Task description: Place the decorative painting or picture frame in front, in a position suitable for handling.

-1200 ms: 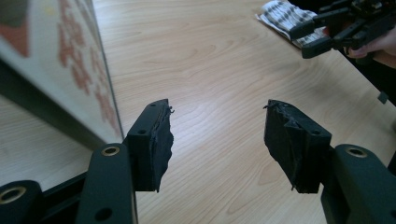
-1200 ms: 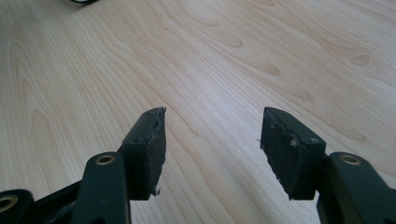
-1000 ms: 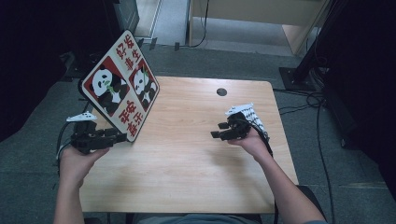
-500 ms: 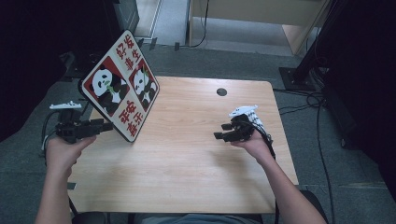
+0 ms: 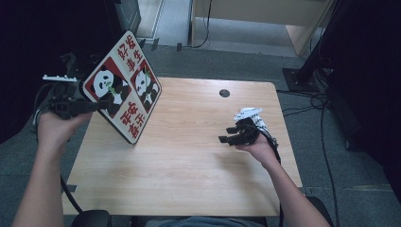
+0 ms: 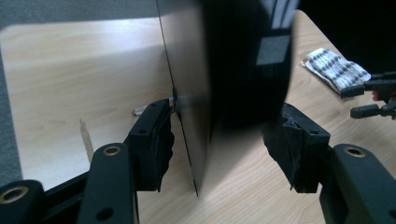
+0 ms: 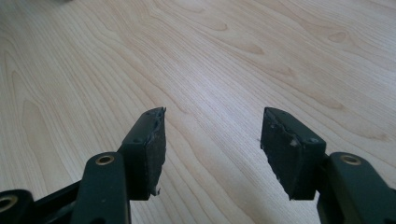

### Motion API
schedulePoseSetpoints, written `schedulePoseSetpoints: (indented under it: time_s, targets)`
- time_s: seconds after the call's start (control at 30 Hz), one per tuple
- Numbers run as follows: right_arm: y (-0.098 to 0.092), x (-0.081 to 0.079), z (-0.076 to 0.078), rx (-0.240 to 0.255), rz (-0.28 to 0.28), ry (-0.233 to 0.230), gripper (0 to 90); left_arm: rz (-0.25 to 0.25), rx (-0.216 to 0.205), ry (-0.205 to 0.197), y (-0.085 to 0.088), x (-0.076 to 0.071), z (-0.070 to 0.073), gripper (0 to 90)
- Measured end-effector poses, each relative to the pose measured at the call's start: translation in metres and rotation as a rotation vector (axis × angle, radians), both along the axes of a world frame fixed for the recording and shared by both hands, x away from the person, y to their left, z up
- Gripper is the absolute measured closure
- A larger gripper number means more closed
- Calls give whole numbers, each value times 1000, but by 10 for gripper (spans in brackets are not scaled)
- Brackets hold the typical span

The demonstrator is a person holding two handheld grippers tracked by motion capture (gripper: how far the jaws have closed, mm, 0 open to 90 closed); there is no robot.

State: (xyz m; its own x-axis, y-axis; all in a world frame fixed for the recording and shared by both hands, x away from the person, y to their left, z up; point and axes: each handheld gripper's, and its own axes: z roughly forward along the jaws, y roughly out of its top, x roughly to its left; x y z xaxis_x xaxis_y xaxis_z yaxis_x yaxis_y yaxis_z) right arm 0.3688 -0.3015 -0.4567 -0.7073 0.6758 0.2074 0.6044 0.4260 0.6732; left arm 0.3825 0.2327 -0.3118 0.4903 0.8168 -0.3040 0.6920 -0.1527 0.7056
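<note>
A square sign board (image 5: 124, 84) with panda pictures and red characters stands tilted on one corner at the table's left side. My left gripper (image 5: 97, 105) is raised at the board's lower left edge, jaws wide open. In the left gripper view the board's dark back and thin edge (image 6: 187, 140) lie in line with the gap between the pads of my left gripper (image 6: 224, 144); neither pad presses on it. My right gripper (image 5: 226, 134) hovers open over bare wood at the right, and between the jaws of my right gripper (image 7: 212, 140) there is nothing.
A white patterned cloth (image 5: 250, 116) lies just behind my right hand, also seen as the cloth (image 6: 336, 70) in the left gripper view. A round cable hole (image 5: 224, 93) sits near the far edge of the wooden table (image 5: 189, 161). Cables run over the floor at the right.
My left hand has moved left and up, from the board's lower corner to its left edge. The board has stayed where it was. The right hand has hardly moved.
</note>
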Motion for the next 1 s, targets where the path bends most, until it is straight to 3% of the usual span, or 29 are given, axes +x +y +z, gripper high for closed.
schedulePoseSetpoints:
  time_s: [0.07, 0.17, 0.3, 0.4, 0.53, 0.87, 1.0]
  targets:
    - [0, 0, -1, -4, 0, 1, 414, -3, -8, 2, -1, 7, 9, 420]
    - [1, -2, -2, -10, 7, -5, 414, -8, 17, 13, -4, 21, 21, 418]
    - [2, -4, -3, -11, 7, -4, 414, 3, 53, 33, -4, 37, 31, 418]
    - [2, -6, -4, -16, 10, 0, 414, -2, 45, 44, -4, 48, 38, 418]
    - [2, -8, -5, -20, 9, 2, 414, -6, 66, 63, -6, 65, 47, 418]
    - [-4, -12, -5, -21, -7, -8, 414, -24, 89, 129, -16, 106, 58, 424]
    - [-8, -12, -4, -16, -17, -11, 413, -24, 120, 155, -23, 122, 60, 441]
